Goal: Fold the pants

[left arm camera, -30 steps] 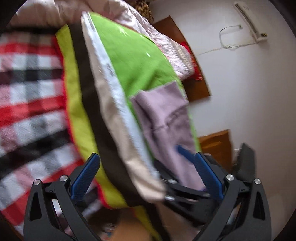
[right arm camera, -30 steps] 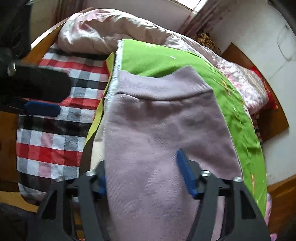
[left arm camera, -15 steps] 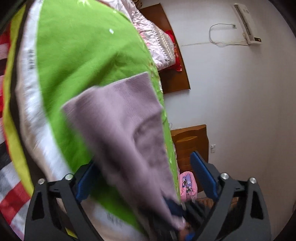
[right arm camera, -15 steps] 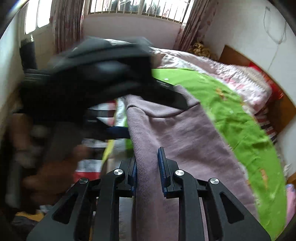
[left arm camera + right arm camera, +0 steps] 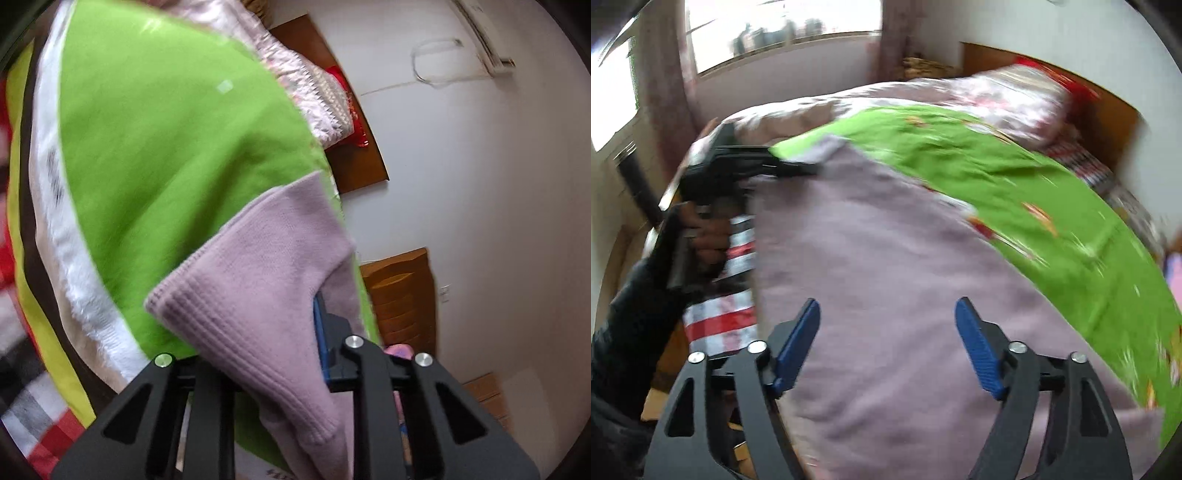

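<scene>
The lilac knit pants (image 5: 886, 277) lie spread over a green blanket (image 5: 1015, 184) on the bed. In the left wrist view a ribbed waistband corner of the pants (image 5: 266, 280) sits between the jaws of my left gripper (image 5: 273, 343). The jaws are closing and pinch the fabric, which hides one pad. The right wrist view shows that same left gripper (image 5: 798, 168) gripping the far corner, held by a dark-sleeved hand (image 5: 705, 236). My right gripper (image 5: 886, 306) hovers over the middle of the pants. Its jaws are opening, with the blue pads wide apart and nothing pressed between them.
A red, white and black plaid sheet (image 5: 720, 325) covers the bed's left side. A pink quilt (image 5: 997, 92) is heaped at the far end by the wooden headboard (image 5: 354, 158). A wooden nightstand (image 5: 402, 295) stands by the white wall. A window (image 5: 775, 33) is behind the bed.
My left gripper went from wide open to pinching the waistband corner. My right gripper let go of the fabric it pinched, opened wide and swung over the middle of the pants.
</scene>
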Available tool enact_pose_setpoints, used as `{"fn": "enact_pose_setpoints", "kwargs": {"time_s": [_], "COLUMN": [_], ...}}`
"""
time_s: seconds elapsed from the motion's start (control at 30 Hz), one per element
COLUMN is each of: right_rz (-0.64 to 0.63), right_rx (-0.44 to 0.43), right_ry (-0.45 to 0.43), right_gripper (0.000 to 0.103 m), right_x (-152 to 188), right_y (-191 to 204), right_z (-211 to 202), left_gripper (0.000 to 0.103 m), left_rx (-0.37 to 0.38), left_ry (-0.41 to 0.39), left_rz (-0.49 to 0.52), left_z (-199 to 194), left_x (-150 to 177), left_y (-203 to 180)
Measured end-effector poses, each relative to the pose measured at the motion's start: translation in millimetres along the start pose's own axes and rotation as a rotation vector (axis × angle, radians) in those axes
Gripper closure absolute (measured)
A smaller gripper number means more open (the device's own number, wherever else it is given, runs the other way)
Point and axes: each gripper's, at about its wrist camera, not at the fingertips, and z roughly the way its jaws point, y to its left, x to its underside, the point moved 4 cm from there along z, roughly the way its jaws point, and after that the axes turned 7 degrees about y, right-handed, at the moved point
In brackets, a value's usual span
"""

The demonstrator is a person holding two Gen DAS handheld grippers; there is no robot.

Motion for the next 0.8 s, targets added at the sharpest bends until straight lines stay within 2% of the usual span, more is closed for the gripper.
{"fn": "enact_pose_setpoints", "kwargs": {"time_s": [0.07,0.13,0.17,0.3,0.33,0.4,0.5,0.57,0.63,0.7,0.77,0.8], "right_rz": [0.009,-0.023,-0.028,0.039,0.074,0.214,0.379,0.479,0.56,0.619,0.66,0.684], "right_rx": [0.026,0.016,0.009,-0.063,-0.085,-0.111,-0.046,0.014,0.083,0.133,0.16,0.171], "right_ry": [0.032,0.13,0.089,0.075,0.055,-0.075,-0.262,-0.358,-0.429,-0.462,-0.458,-0.445], "right_gripper": [0.032,0.027,0.026,0.026,0.027,0.026,0.025,0.025,0.024,0.024,0.024,0.024], "right_x": [6.3,19.1,20.5,23.5,25.0,31.9,57.7,86.0,123.4,159.8,190.0,208.0], "right_y": [-14.0,-15.3,-17.4,-28.3,-33.7,-63.9,-116.4,-150.5,-178.7,-194.7,-201.9,-204.5], "right_z": [12.2,39.2,40.3,39.7,31.9,-8.5,-80.1,-127.3,-171.0,-198.9,-210.8,-213.2], "left_gripper": [0.084,0.084,0.084,0.084,0.084,0.084,0.084,0.084,0.084,0.084,0.083,0.083], "left_rx": [-0.022,-0.045,-0.055,-0.085,-0.085,-0.102,-0.147,-0.162,-0.229,-0.297,-0.392,-0.419], "left_ry": [-0.033,-0.052,-0.059,-0.075,-0.077,-0.073,-0.054,-0.05,-0.019,0.084,0.183,0.227], "left_rz": [0.074,0.165,0.215,0.487,0.552,0.679,0.865,0.98,1.107,1.224,1.359,1.392], "left_z": [-7.8,-13.0,-15.3,-14.5,-10.1,1.0,29.6,56.3,90.8,137.1,182.6,195.1], "left_x": [0.4,3.4,6.2,40.9,53.5,85.7,153.9,197.7,256.8,317.4,371.3,385.4], "left_y": [-26.3,-65.4,-85.7,-197.0,-225.1,-268.9,-313.4,-327.2,-325.0,-307.7,-280.3,-266.0]}}
